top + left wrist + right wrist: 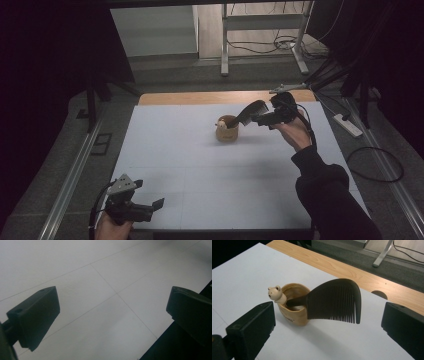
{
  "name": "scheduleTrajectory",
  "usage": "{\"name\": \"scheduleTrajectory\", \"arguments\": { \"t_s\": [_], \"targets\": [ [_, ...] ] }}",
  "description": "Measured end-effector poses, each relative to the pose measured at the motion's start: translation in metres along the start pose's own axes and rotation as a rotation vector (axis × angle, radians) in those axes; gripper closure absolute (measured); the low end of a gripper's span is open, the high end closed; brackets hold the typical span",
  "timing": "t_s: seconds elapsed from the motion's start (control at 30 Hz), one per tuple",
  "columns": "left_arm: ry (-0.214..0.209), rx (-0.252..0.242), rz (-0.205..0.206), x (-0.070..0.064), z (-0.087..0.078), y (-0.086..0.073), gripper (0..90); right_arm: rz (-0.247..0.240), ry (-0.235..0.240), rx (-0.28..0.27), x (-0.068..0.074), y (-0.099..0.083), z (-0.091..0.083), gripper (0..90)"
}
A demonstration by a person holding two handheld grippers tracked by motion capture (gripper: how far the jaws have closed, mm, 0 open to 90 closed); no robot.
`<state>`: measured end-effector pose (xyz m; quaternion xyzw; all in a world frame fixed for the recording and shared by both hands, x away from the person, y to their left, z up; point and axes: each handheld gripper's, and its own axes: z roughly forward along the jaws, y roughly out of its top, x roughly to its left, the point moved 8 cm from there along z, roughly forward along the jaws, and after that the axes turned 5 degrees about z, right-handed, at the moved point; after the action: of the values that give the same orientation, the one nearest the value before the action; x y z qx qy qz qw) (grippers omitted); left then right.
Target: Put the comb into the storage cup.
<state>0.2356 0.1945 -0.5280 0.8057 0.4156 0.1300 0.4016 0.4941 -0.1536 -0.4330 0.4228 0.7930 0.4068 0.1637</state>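
Observation:
A small wooden cup [227, 132] with a little bear figure [274, 293] on its rim stands on the white table [200, 170], right of centre toward the back. A dark wooden comb [251, 111] has its handle inside the cup [294, 315] and leans out to the right, teeth down [337, 301]. My right gripper [262, 118] hovers just right of the comb; its jaws stand wide open [328, 313] on either side of the comb without touching it. My left gripper [156, 206] sits low at the table's front left, open [112, 312] over bare tabletop.
A bare wooden strip [200, 97] runs along the table's far edge. Beyond it stands a metal frame [225, 45] with cables on the floor. A white power strip [348, 125] lies on the floor at the right. The table's front edge [155, 345] is close under my left gripper.

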Motion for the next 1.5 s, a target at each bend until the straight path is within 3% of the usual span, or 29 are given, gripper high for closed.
{"name": "scheduleTrajectory", "arguments": {
  "t_s": [0.33,0.77,1.03,1.5],
  "targets": [
    [-0.001,-0.002,-0.002,0.000,0.000,0.000,0.0,-0.029,0.005,-0.006,0.004,-0.005,-0.009,0.0],
    [0.012,-0.008,-0.008,0.002,-0.001,0.000,0.0,-0.030,0.028,-0.023,0.010,-0.018,-0.017,0.0],
    [0.020,-0.007,-0.008,0.003,-0.002,0.000,0.0,-0.063,0.022,-0.022,0.014,-0.026,-0.022,0.0],
    [0.017,-0.004,-0.007,0.003,-0.001,0.000,0.0,-0.057,0.034,-0.008,0.017,-0.044,-0.023,0.0]
  ]
}}
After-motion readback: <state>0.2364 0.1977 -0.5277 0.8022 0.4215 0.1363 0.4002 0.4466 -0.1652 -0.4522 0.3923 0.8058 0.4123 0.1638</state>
